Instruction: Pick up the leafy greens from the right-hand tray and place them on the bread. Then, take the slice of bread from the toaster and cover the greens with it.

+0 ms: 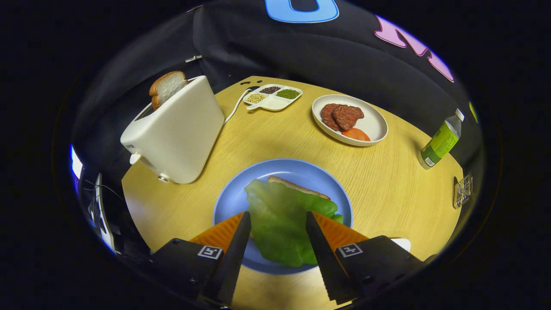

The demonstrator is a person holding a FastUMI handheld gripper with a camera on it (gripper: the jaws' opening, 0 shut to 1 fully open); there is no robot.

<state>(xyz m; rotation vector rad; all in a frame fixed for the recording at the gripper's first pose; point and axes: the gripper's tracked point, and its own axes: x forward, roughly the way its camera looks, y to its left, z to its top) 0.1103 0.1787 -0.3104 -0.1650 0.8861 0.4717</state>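
Gripper view: gripper (277, 221) straddles leafy greens (280, 224); toaster (176, 133) beyond.

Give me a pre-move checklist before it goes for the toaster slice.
1. Green lettuce leaf lies over the bread slice on the round blue plate: ok.
2. Gripper open, fingers either side of the leaf: ok.
3. Leaf free of both fingers: cannot tell, its edges run right up to them.
4. Second slice of white bread stands up out of the white toaster, graspable: ok.
5. Path from the plate to the toaster across the wooden table: ok.
6. White toaster cord lies behind the toaster, off the path: ok.
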